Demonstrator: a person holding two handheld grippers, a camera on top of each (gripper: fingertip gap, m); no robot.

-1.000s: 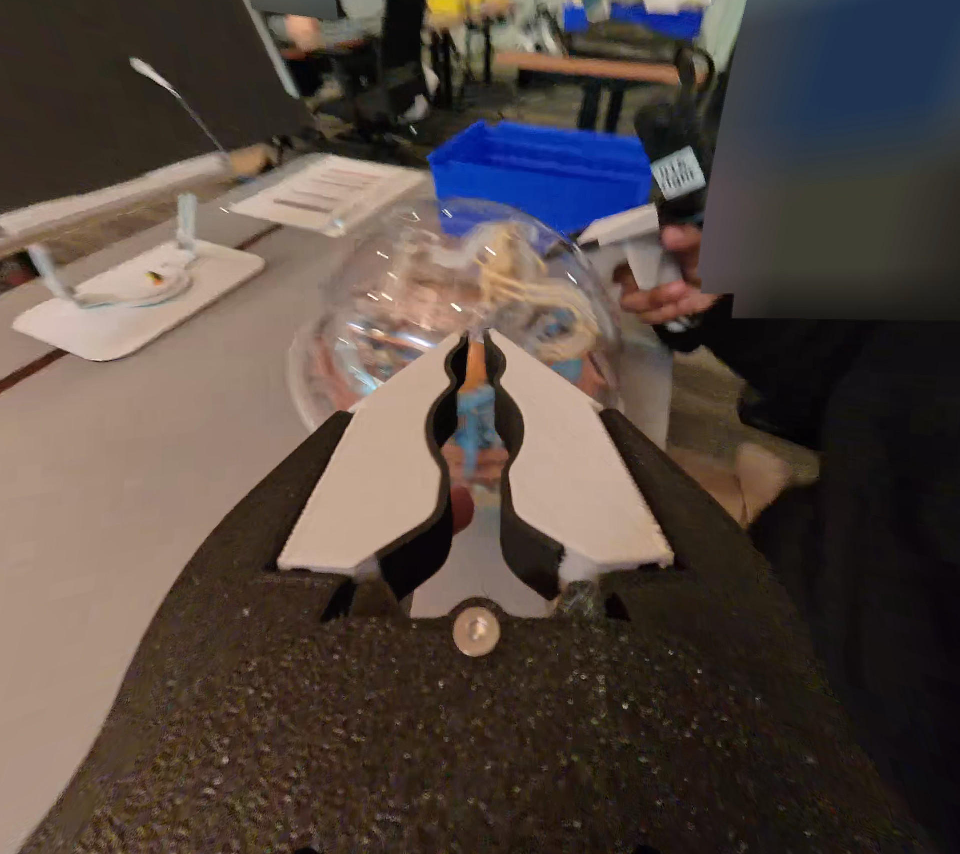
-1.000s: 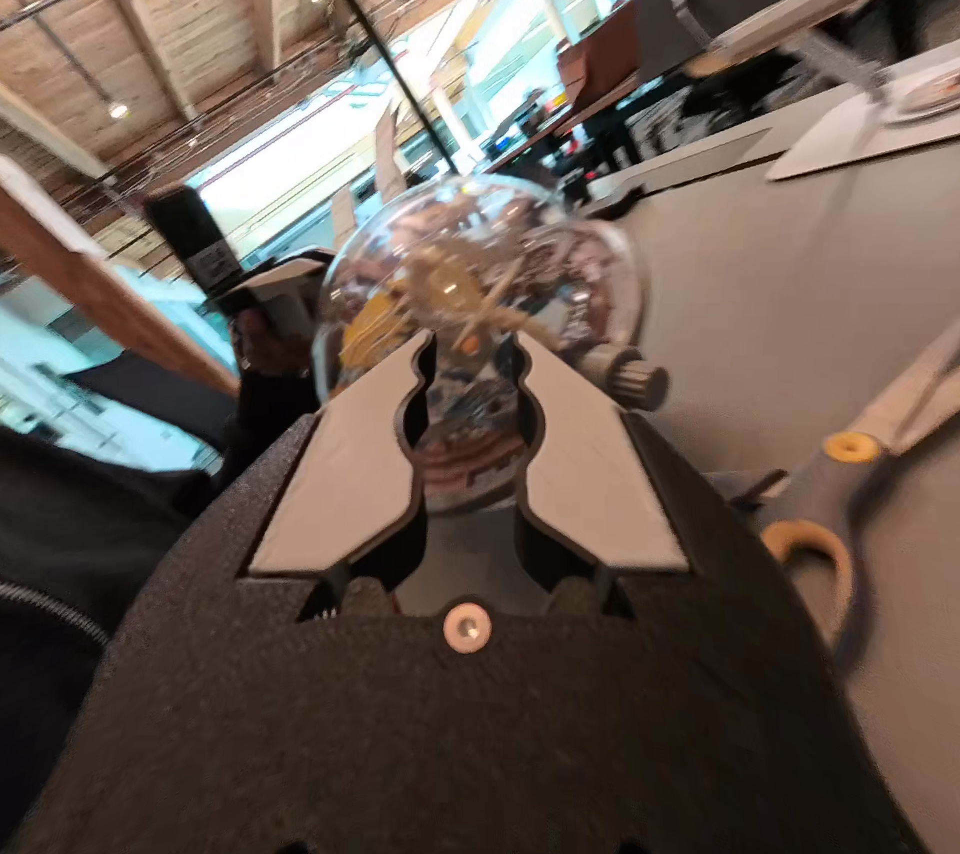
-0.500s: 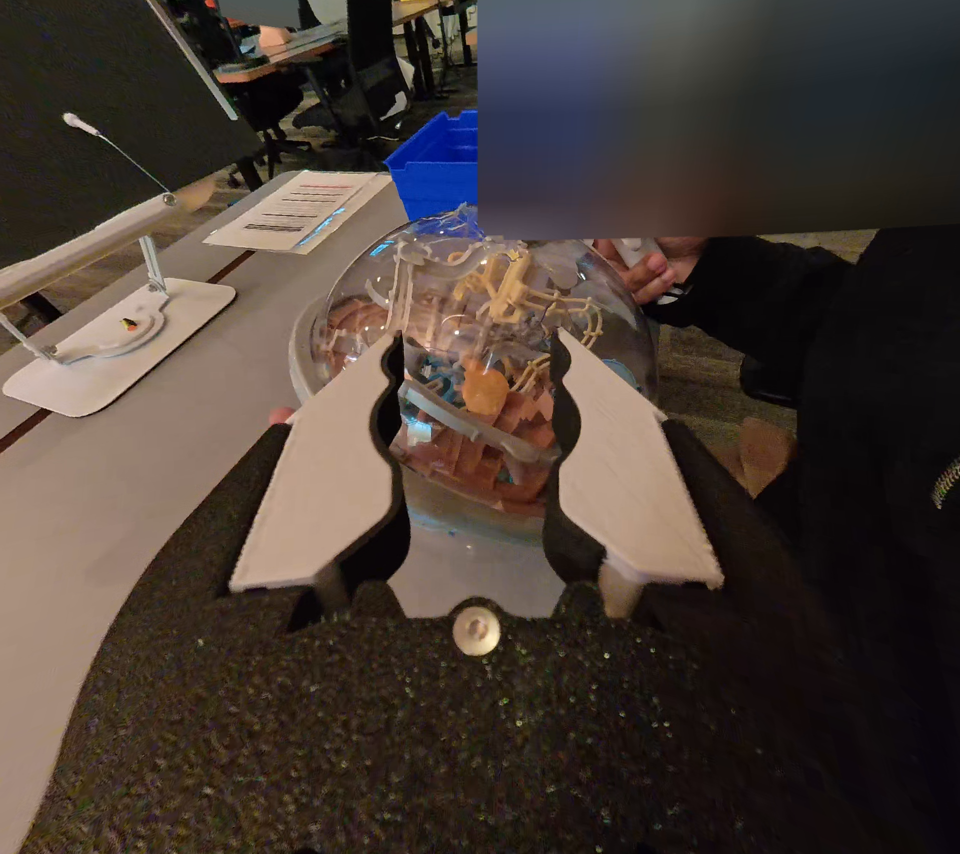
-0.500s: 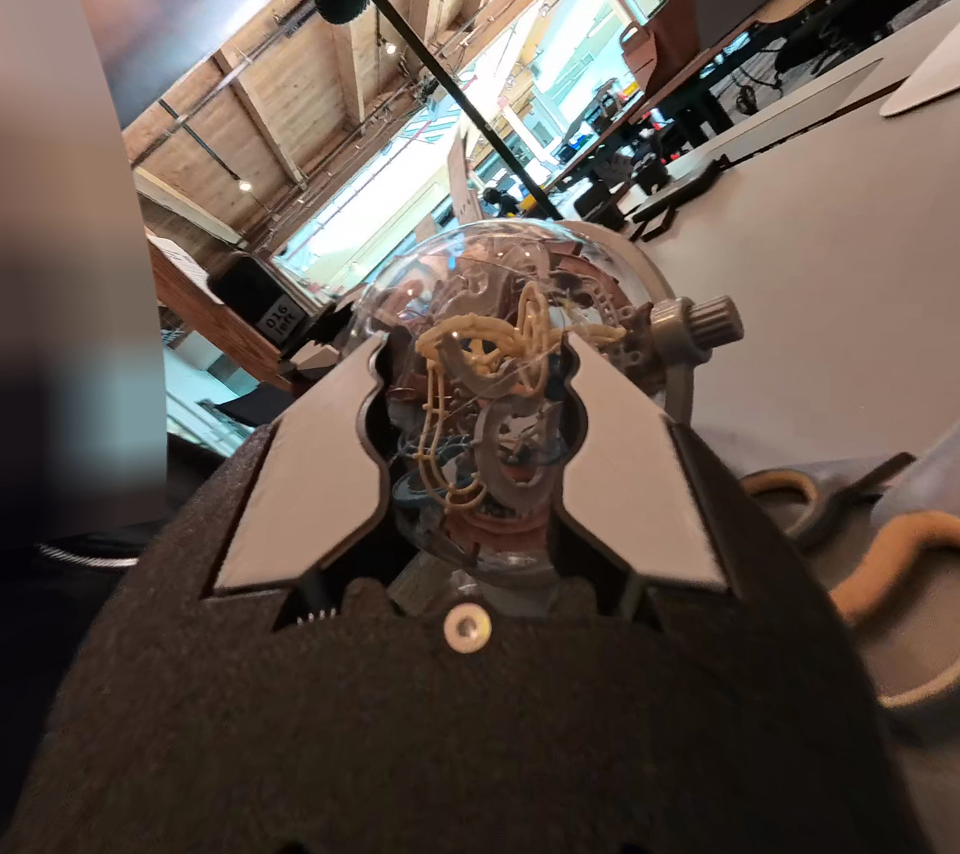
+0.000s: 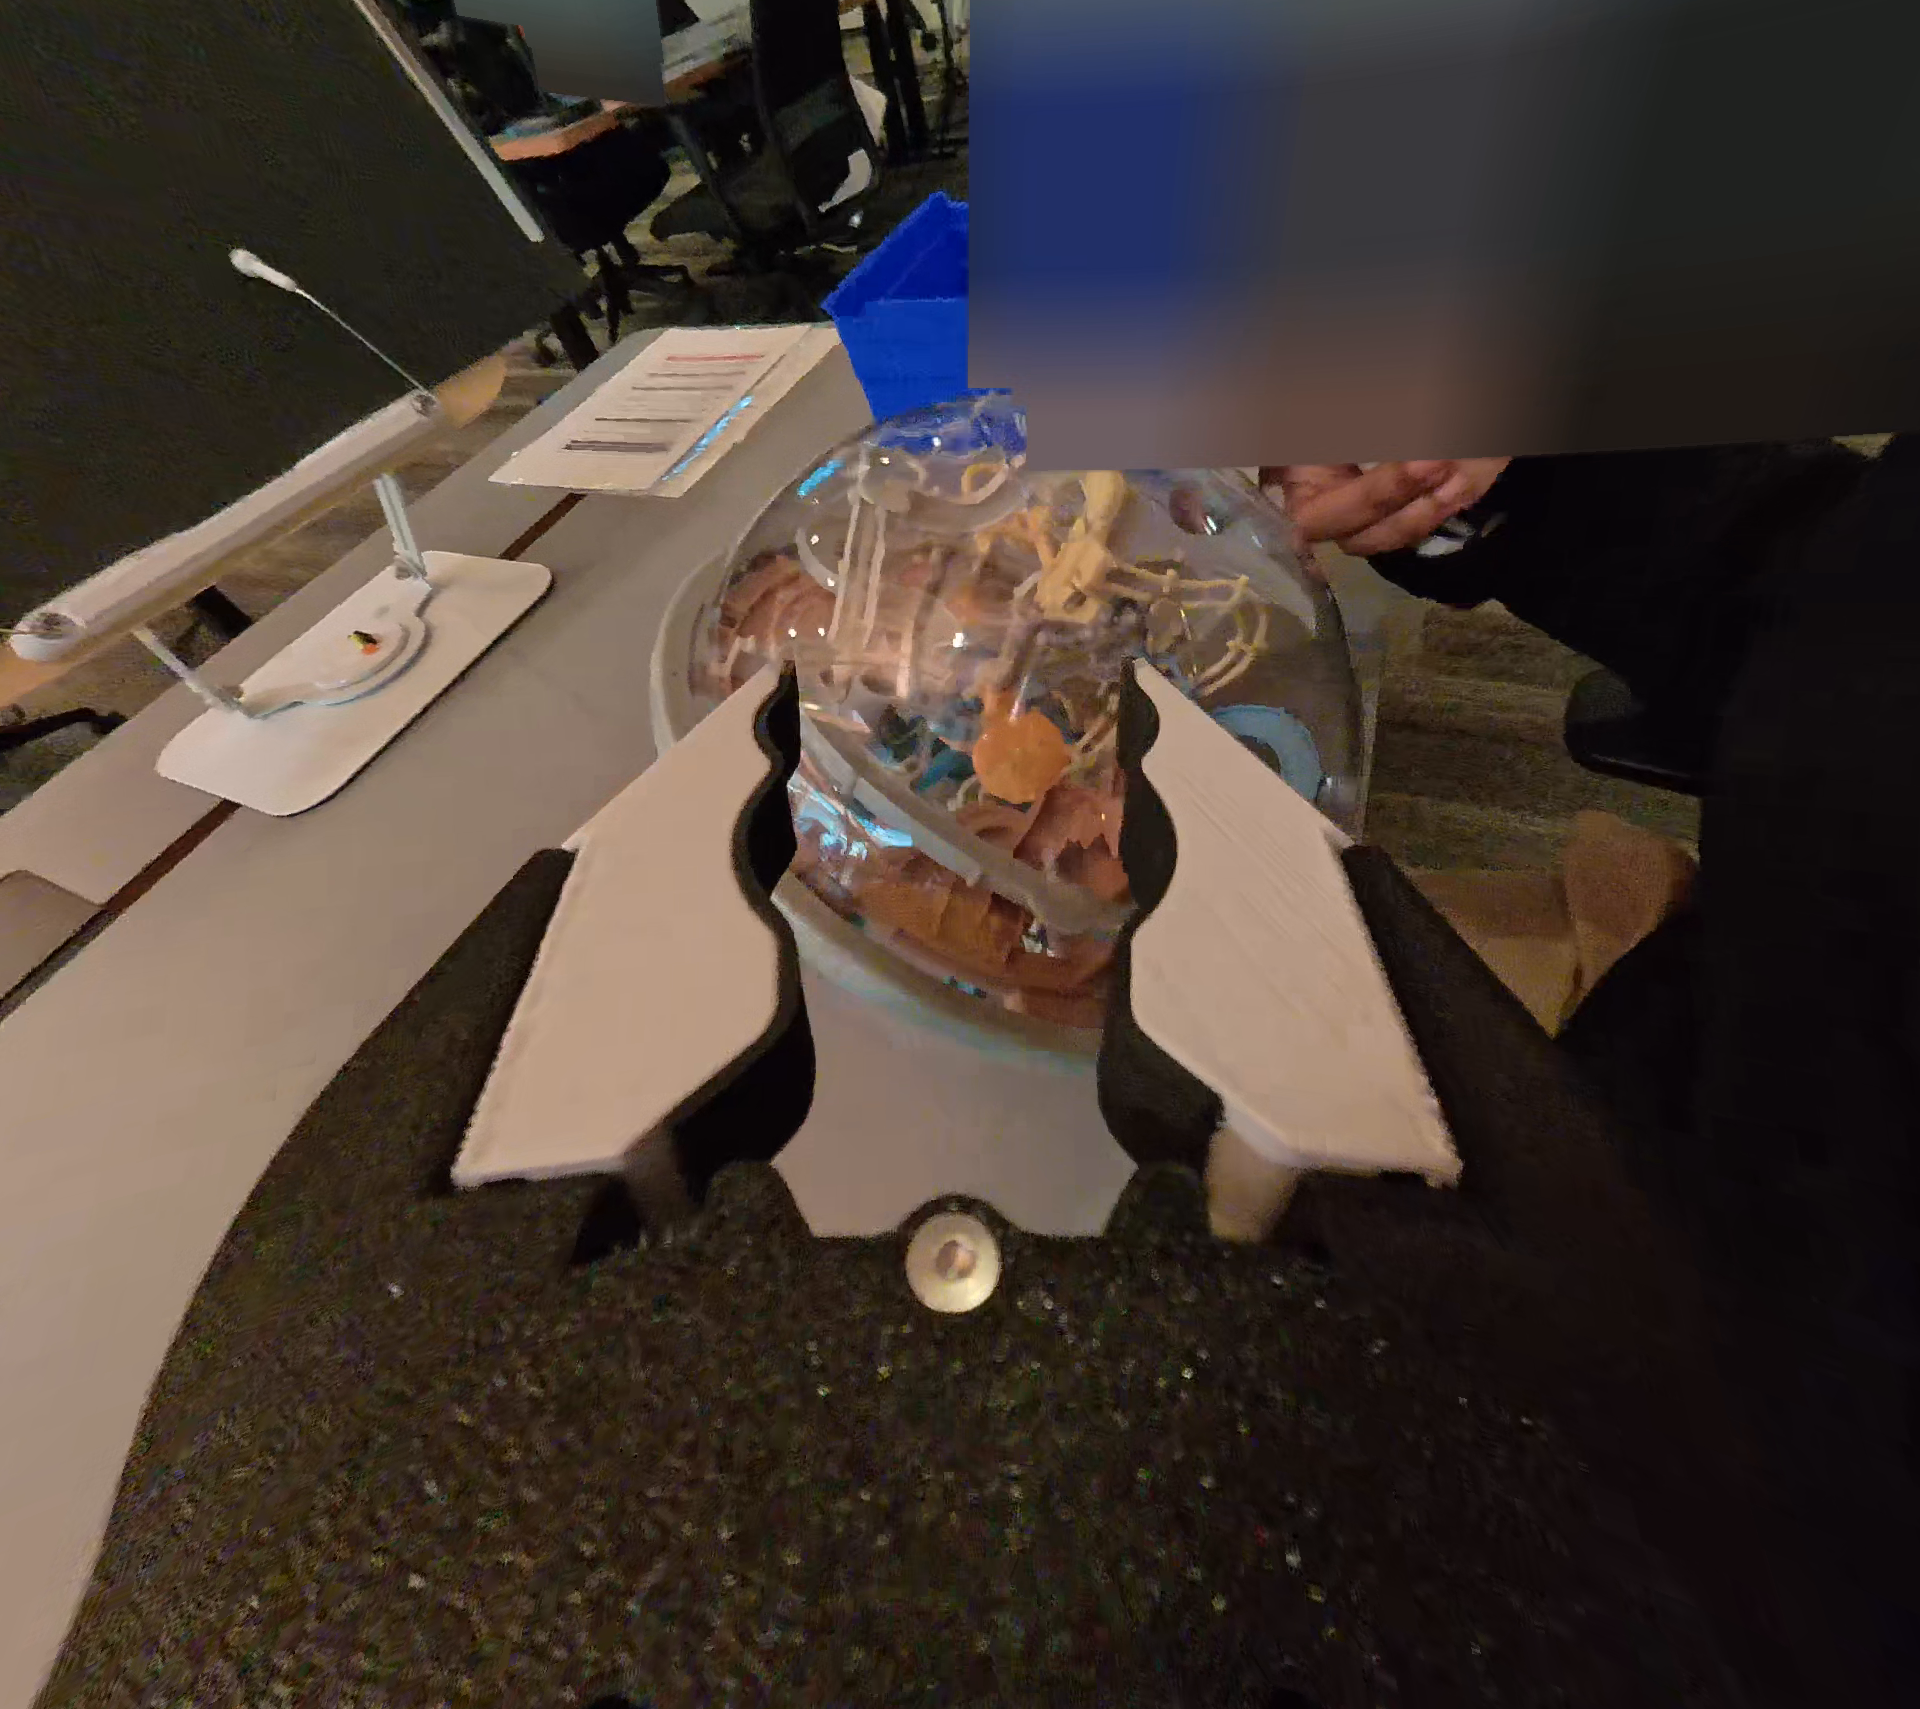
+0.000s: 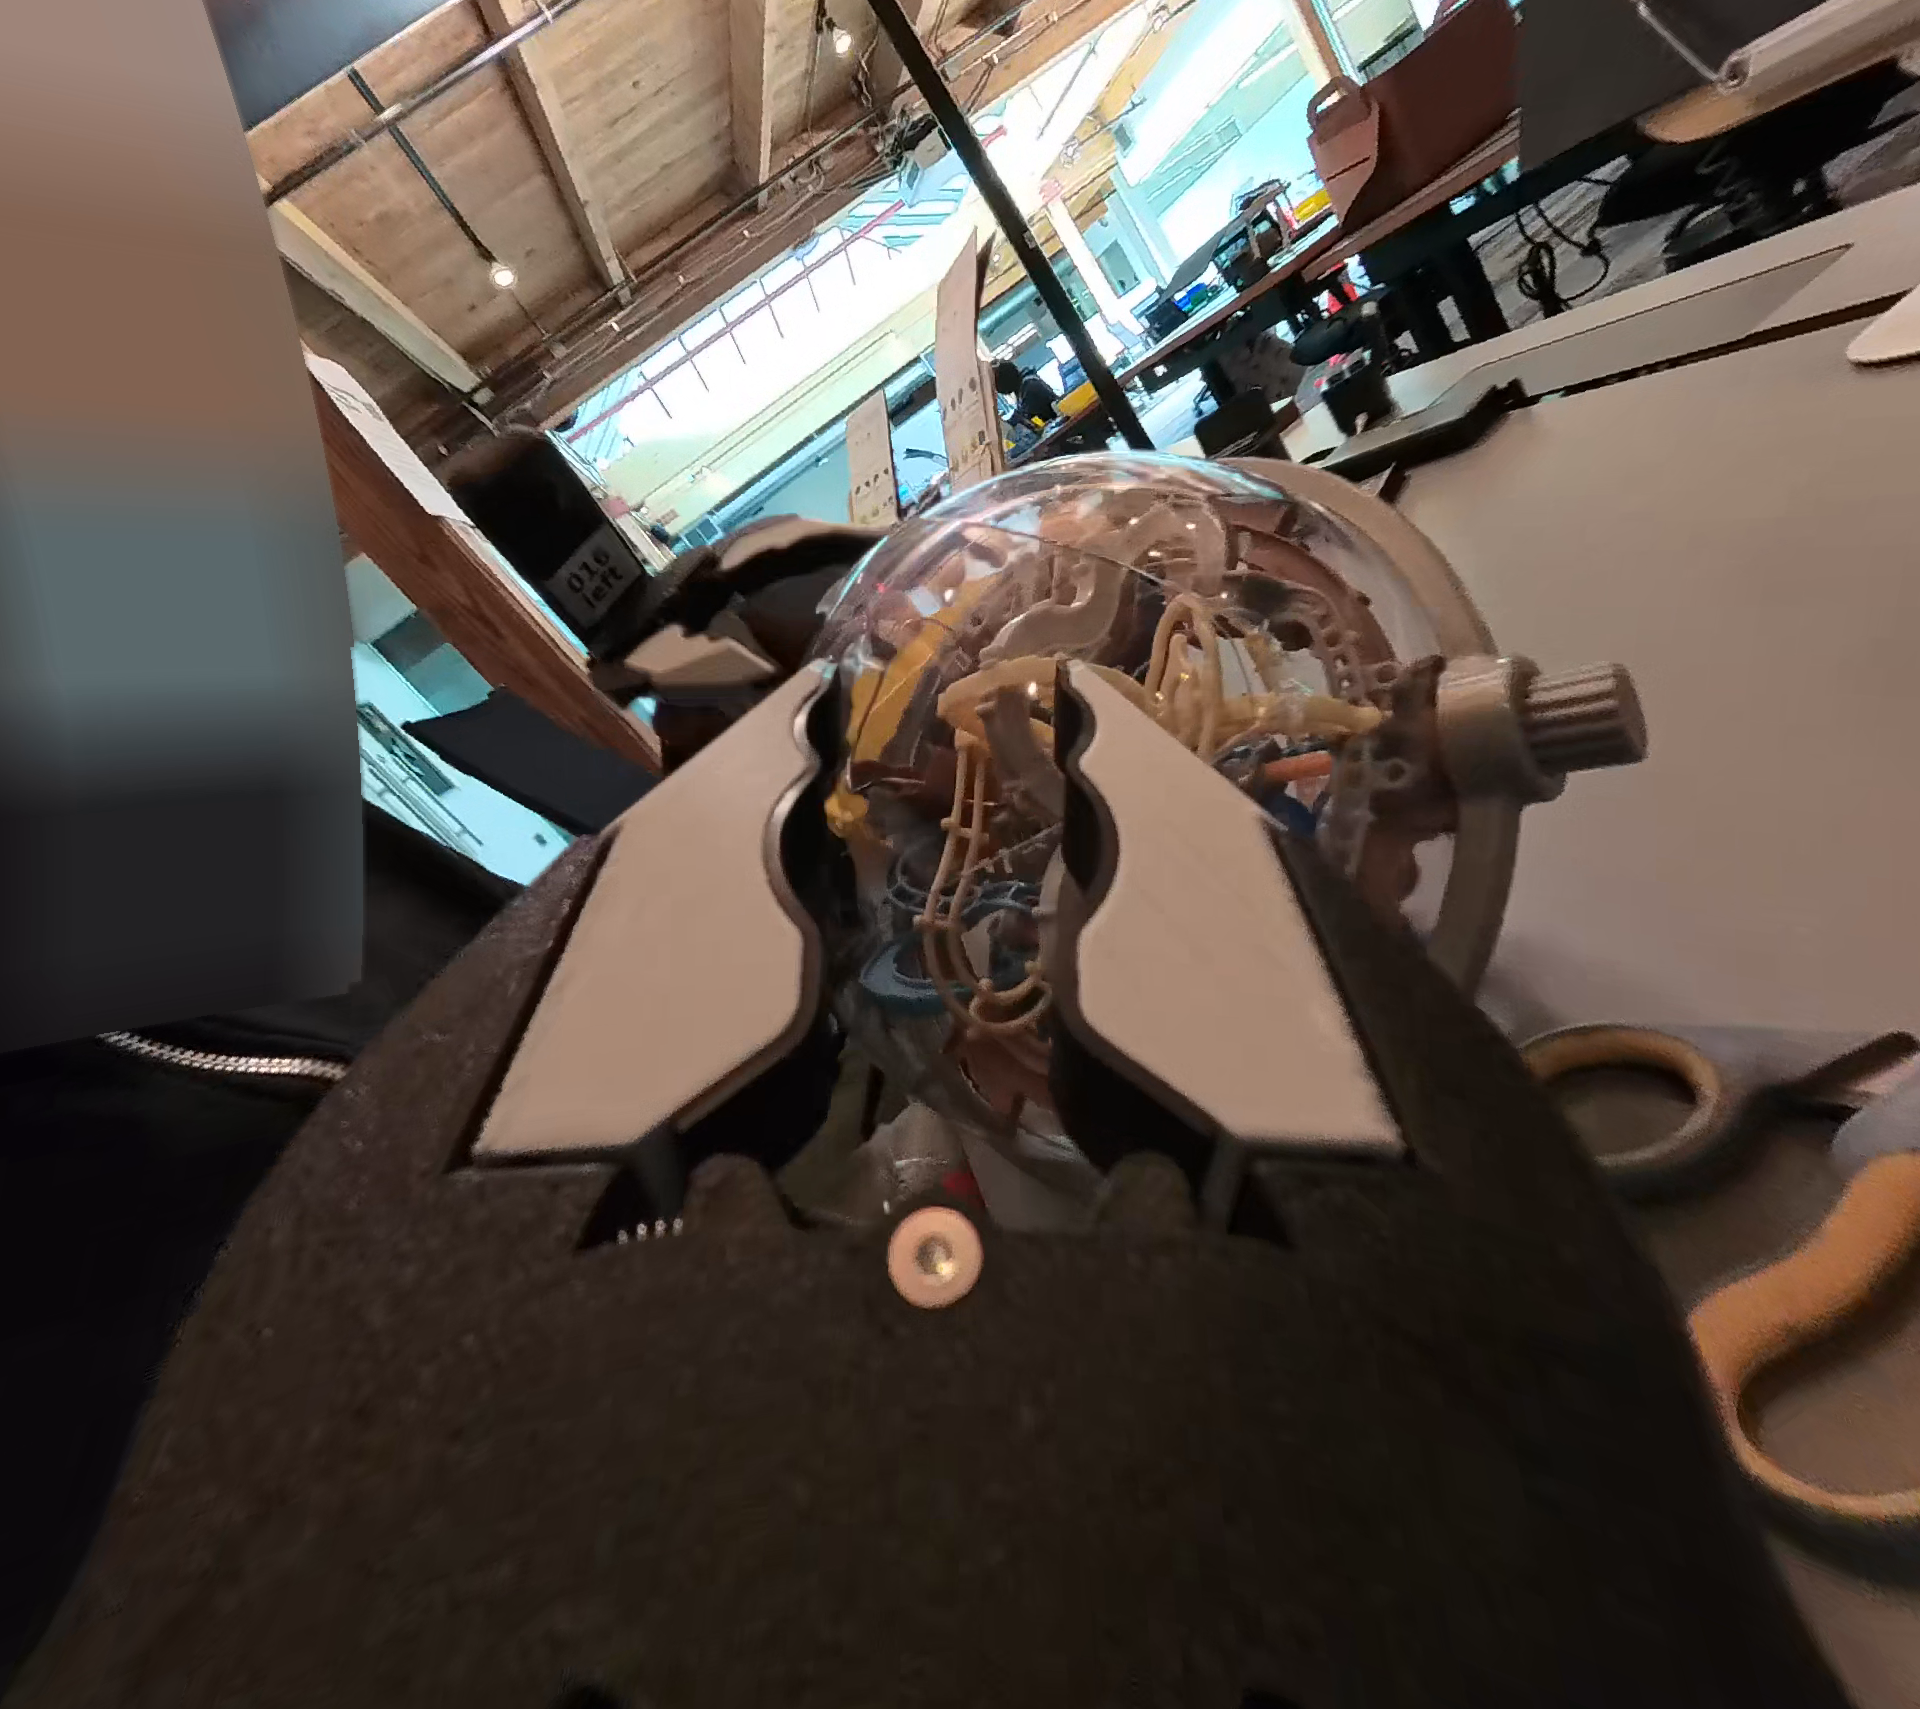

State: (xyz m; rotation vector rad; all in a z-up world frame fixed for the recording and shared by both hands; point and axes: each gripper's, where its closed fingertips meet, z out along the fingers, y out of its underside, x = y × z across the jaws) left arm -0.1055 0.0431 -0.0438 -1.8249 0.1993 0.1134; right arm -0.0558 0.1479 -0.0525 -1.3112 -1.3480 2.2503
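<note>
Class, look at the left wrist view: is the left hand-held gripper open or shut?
Open. The left hand-held gripper has its fingers spread wide, with the clear maze ball showing in the gap between them.

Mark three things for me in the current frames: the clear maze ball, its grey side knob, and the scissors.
clear maze ball (image 5: 1039, 703), left wrist view, on the front of its transparent shell.
grey side knob (image 6: 1584, 714), right wrist view, on its ribbed cap.
scissors (image 6: 1808, 1337), right wrist view, on the tan handle loop.
</note>
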